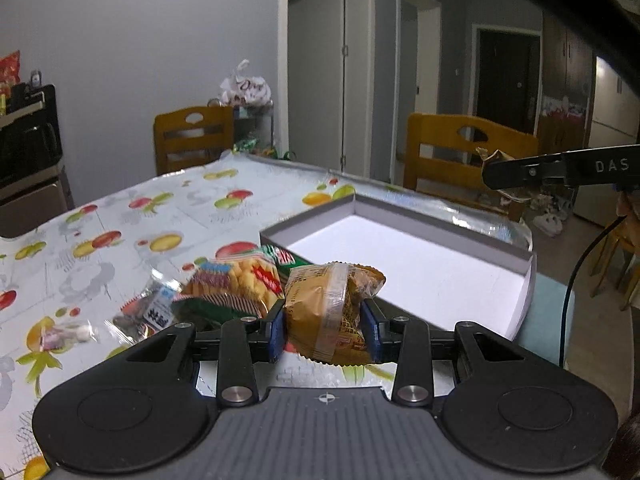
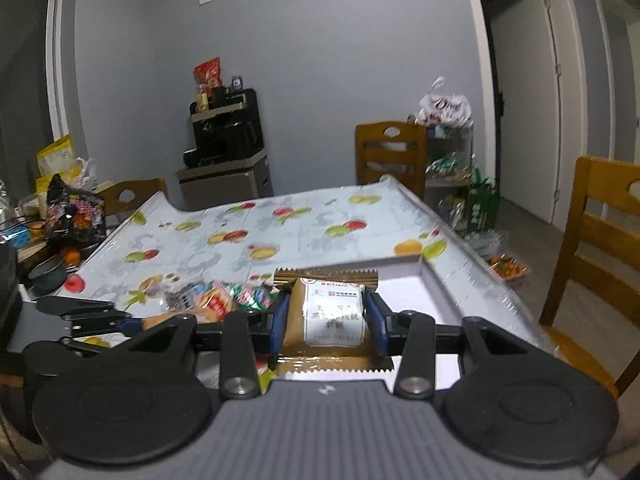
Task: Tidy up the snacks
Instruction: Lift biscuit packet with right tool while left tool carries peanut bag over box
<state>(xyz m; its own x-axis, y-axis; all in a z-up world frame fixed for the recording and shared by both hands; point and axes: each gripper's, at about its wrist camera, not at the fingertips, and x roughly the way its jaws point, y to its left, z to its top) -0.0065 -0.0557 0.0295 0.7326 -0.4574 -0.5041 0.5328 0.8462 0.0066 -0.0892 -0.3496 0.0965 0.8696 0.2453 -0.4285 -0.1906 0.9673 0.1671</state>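
Brown-wrapped snack (image 1: pixel 332 312) is sitting clamped in left gripper (image 1: pixel 325 330), w/ white box (image 1: pixel 528 280) just beyond. Right gripper (image 2: pixel 326 328) is pinching tan packet (image 2: pixel 328 320) over the box; label too blurry to read. Loose snack pile (image 1: pixel 224 292) is lying left of the box, partly hidden behind fingers.

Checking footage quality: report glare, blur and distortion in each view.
Left wrist: sharp on the held brown snack packet; glare on the tablecloth; doorframes bow from the fisheye. Right wrist: softer, snack pile smeared, label on the tan packet barely legible.
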